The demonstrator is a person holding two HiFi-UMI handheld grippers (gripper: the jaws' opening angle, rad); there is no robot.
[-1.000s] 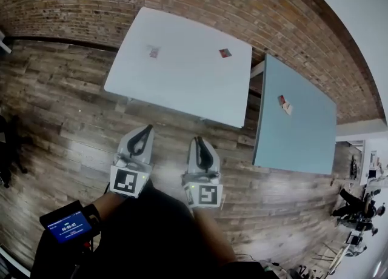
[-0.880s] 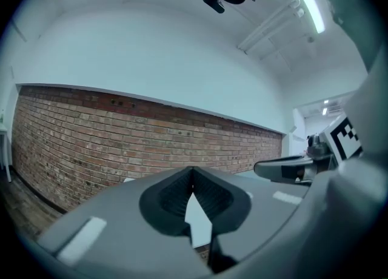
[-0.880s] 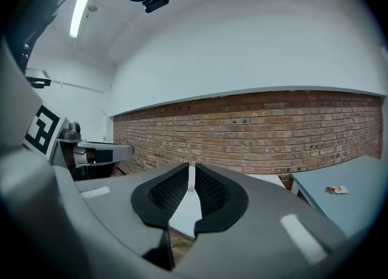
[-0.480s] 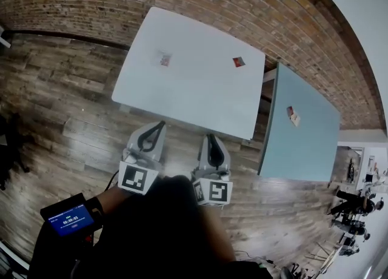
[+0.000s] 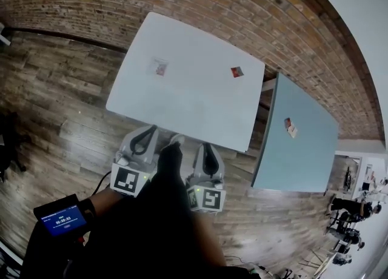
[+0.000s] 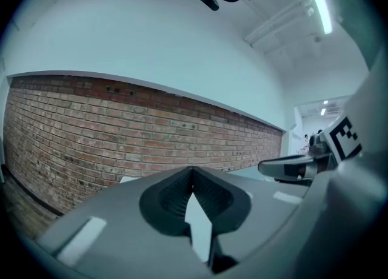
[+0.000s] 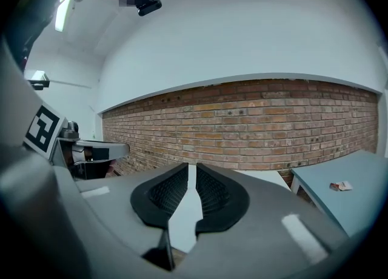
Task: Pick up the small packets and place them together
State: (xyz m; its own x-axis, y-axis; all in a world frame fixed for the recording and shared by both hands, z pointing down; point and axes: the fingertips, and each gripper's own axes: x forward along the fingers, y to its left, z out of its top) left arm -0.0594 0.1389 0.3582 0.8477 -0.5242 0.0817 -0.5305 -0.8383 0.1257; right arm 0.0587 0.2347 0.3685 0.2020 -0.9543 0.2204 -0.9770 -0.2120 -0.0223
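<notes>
1. While both hands hold level, side by side before the white table [image 5: 182,105], the left gripper [image 5: 147,131] has closed, empty jaws.
2. Right gripper [image 5: 207,148] jaws stand slightly apart, empty.
3. A pale packet [image 5: 159,66] and a red packet [image 5: 236,72] lie well apart on that table.

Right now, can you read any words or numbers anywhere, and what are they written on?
Nothing can be read for certain.
Blue screen of the black wrist device: white print, too blurred to read.
Black-and-white square marker on the left gripper: a pattern, no words.
Matching square marker on the right gripper: a pattern, no words.
Small pale packet and small red packet on the white table: too small.
Small packets on the blue-grey table: too small.
</notes>
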